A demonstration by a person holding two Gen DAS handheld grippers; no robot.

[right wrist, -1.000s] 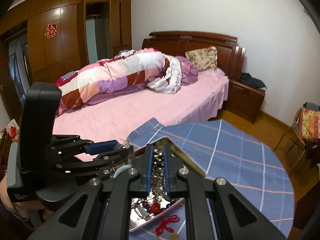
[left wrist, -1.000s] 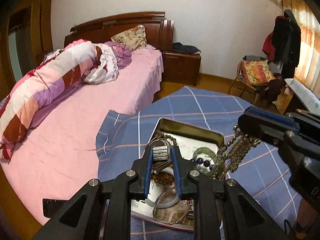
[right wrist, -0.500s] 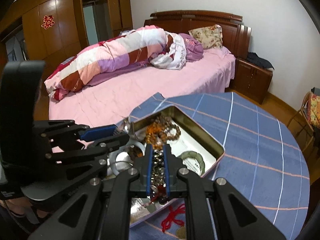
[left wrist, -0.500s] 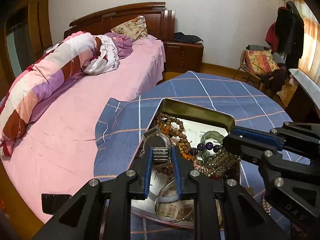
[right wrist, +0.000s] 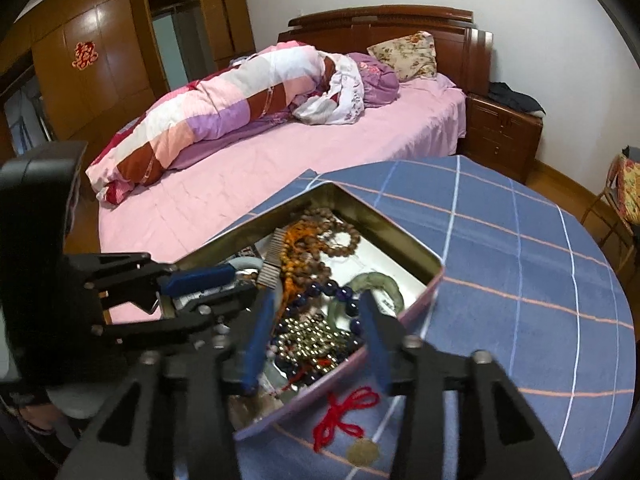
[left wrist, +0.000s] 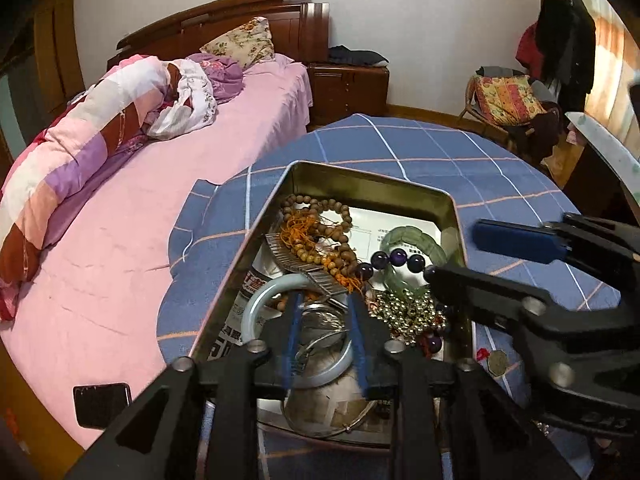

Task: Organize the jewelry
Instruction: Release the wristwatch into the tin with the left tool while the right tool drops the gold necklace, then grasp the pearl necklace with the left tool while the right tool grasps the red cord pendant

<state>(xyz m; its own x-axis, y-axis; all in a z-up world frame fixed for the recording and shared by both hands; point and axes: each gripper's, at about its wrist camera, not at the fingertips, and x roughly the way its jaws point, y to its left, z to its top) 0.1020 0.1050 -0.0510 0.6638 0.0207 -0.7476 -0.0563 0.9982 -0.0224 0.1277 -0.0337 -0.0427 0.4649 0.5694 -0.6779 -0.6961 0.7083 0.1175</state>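
A round bench covered in a blue checked cloth carries a shallow rectangular metal tin filled with jewelry. Both hand-held grippers hover over the near end of the tin, each with its blue-padded fingers spread apart and nothing clamped between them.

The left hand-held gripper is poised just above a pale blue-grey bangle and a tangle of thin silver wire bangles; whether it touches them cannot be told. The right hand-held gripper hangs over a heap of small gold-coloured metal beads, which lies in the tin's near right part.

Farther inside the tin lie a string of brown wooden beads with orange thread, a ribbed silver metal band, a strand of large dark purple beads and a pale green jade bracelet, all over white printed paper.

On the cloth just outside the tin's near corner lie a red knotted cord and a brass-coloured coin. Beyond the bench stands a bed with a pink sheet and a rolled patchwork quilt.
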